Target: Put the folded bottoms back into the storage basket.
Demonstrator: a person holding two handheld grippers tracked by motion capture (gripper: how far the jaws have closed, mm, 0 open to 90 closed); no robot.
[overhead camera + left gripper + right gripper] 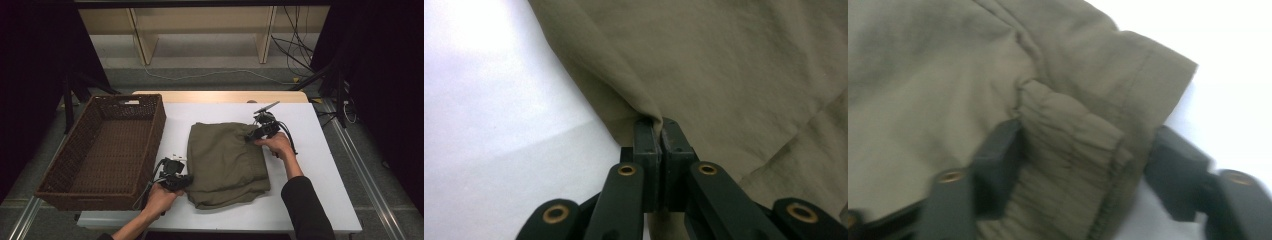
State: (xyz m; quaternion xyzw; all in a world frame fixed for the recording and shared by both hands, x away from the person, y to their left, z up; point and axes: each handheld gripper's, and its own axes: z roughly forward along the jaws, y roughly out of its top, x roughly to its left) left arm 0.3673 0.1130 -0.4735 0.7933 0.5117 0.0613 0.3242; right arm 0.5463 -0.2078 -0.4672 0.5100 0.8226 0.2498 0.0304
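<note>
Two grippers work on one folded olive-green garment (pixel 227 162) that lies flat on the white table (pixel 320 200), a little right of the table's middle. The left gripper (pixel 186 179) sits at the garment's near left edge, and in the left gripper view its jaws are clamped tight together on a pinched fold of the cloth (pixel 724 75) — the fabric rises straight out of the closed pads. The right gripper (pixel 250 136) is at the far right corner of the garment. In the right gripper view the gathered waistband (pixel 1073 165) lies between its jaws, which stand on either side of it; the left jaw touches the cloth, while a sliver of white shows beside the right one, so the grip is not closed on it.

A brown wicker basket (pixel 150 145) stands on the left of the table, its right wall just beside the left gripper. To the right of the garment and along the near edge the table is bare — a wide strip of open white surface.
</note>
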